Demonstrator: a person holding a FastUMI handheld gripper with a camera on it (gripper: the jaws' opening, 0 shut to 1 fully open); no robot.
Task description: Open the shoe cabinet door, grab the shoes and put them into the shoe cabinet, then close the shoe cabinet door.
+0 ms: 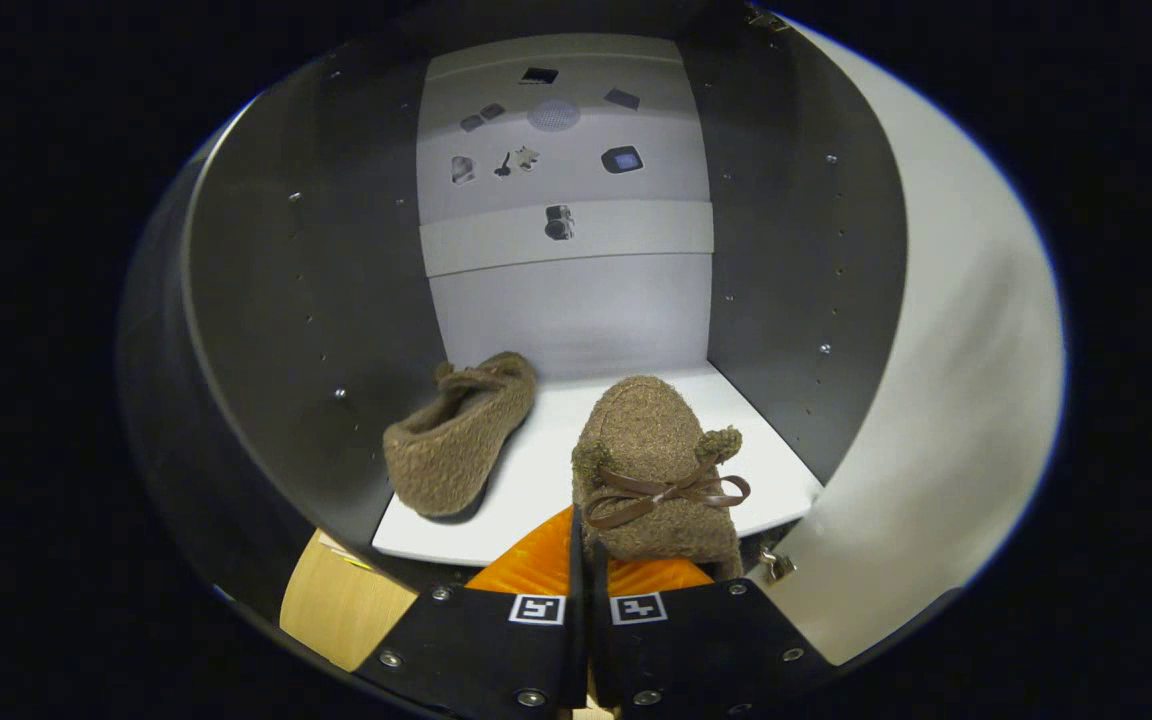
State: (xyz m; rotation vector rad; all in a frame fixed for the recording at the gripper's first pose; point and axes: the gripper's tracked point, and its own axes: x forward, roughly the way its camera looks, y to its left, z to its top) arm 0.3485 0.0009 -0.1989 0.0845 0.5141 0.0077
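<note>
Dark side walls and a pale back panel frame the inside of the shoe cabinet, whose white shelf lies just ahead of the gripper. Small stickers dot the back panel. The cabinet door stands swung open off to the right, its hinge visible near the shelf's front corner. One fuzzy brown slipper lies on the shelf toward the left wall, tilted on its side with its opening facing up and right. A second slipper, with a brown ribbon bow across its top, sits directly ahead of the fingers, toe pointing into the cabinet, over the shelf's front edge. The gripper's fingers are drawn together, clamped on this slipper's heel. A light wooden surface shows below the cabinet at left.
</note>
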